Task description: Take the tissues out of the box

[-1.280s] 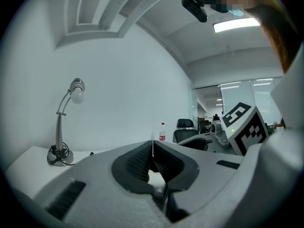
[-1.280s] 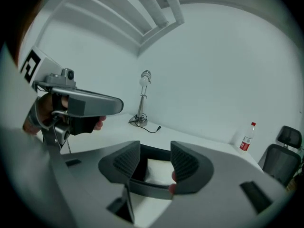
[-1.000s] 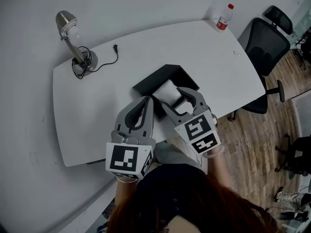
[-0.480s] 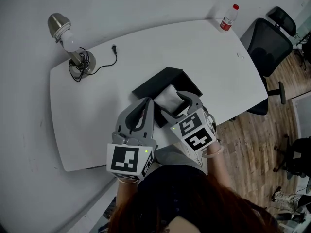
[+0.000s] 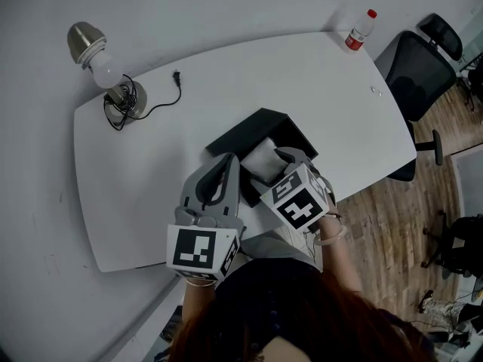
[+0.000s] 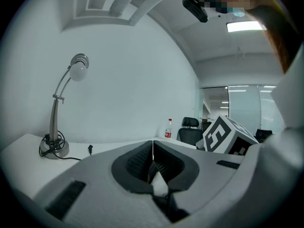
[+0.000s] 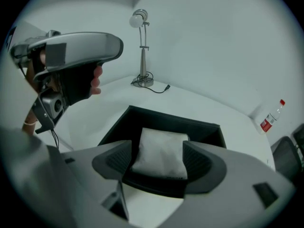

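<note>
Straddling the tissue pack (image 7: 160, 148) with my right gripper (image 7: 159, 159), I have its jaws spread wide, one pad on either side of the white pack. The pack's edges run close along both pads, but I cannot tell whether either pad touches it. The pack lies inside the open black box (image 7: 171, 120), which sits on the white table (image 5: 151, 172) near the front edge, just ahead of me.

From the head view, my right gripper (image 5: 268, 166) reaches over the near side of the box (image 5: 245, 130), with the tissue pack (image 5: 260, 157) showing white between its jaws. My left gripper (image 5: 226, 164) is just beside the box's left near corner, apart from the pack. Its jaws are pressed together; in the left gripper view (image 6: 153, 148) a small white sliver shows low in the seam between them, and I cannot tell what it is.

A desk lamp (image 5: 98, 59) stands at the table's far left corner, well apart from the box, and a bottle (image 5: 361, 29) with a red cap stands at the far right edge.
</note>
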`<state>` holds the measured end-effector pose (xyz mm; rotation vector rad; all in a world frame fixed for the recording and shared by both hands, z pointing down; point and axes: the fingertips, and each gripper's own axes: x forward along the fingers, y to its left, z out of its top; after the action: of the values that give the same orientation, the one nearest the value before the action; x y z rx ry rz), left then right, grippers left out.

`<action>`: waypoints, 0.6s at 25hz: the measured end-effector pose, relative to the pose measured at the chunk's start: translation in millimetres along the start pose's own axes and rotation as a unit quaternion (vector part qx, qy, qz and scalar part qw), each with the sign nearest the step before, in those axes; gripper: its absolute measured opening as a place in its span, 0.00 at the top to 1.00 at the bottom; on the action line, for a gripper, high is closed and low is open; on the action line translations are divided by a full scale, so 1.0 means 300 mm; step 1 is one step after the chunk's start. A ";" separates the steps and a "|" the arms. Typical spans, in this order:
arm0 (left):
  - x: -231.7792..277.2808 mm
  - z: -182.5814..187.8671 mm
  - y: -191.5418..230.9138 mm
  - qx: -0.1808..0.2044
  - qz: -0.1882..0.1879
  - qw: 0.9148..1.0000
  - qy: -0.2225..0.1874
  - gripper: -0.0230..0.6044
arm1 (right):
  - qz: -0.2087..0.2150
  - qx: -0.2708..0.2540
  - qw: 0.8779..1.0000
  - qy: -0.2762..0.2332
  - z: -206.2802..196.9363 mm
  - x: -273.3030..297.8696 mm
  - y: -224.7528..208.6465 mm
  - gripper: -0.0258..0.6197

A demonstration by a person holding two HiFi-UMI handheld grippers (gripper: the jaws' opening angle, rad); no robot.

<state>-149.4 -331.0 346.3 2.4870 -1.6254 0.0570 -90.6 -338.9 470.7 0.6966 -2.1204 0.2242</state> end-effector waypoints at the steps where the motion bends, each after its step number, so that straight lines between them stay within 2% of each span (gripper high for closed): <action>1: 0.003 -0.005 0.004 -0.003 0.000 1.000 0.001 0.92 | 0.002 0.001 1.000 0.007 -0.004 0.007 0.000 0.48; 10: 0.020 -0.021 0.042 -0.017 0.003 1.000 0.002 0.92 | -0.003 0.003 0.998 0.067 -0.030 0.050 -0.009 0.48; 15: 0.023 -0.023 0.060 -0.022 0.007 1.000 0.000 0.92 | -0.024 -0.012 0.994 0.102 -0.053 0.072 -0.017 0.48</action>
<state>-162.4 -343.2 356.2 2.4430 -1.6263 0.0211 -86.8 -345.3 497.0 0.6814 -1.9064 0.2338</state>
